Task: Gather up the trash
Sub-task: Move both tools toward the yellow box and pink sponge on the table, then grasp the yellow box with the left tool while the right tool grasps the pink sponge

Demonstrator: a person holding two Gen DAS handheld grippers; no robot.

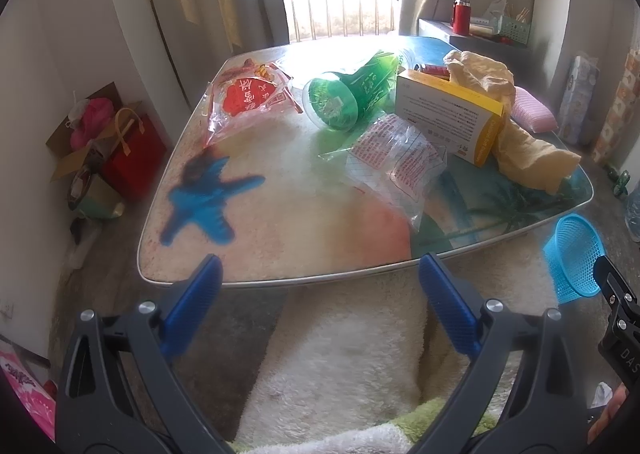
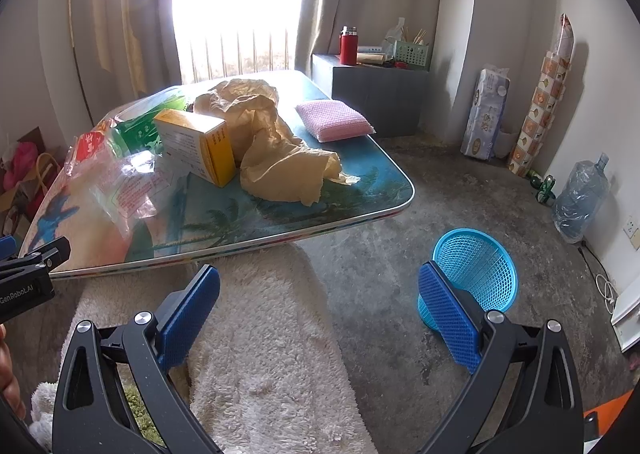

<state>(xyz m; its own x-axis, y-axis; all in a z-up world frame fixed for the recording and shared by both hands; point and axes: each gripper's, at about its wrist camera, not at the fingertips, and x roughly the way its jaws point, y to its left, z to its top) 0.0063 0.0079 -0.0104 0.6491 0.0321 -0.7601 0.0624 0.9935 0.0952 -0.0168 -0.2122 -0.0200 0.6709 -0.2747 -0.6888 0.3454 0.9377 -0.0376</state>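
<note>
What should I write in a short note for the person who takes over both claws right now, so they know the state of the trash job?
Left claw: open, empty, just before the near edge of the table.
Right claw: open, empty, over the rug and floor; the blue basket stands on the floor by its right finger.
On the table: red snack bag, green plastic cup on its side, clear wrapper, yellow and white box, crumpled yellow paper, pink sponge.
Done: nothing visible in the basket yet.
Left: carry each piece of trash to the basket. The sponge may not be trash; please check.
</note>
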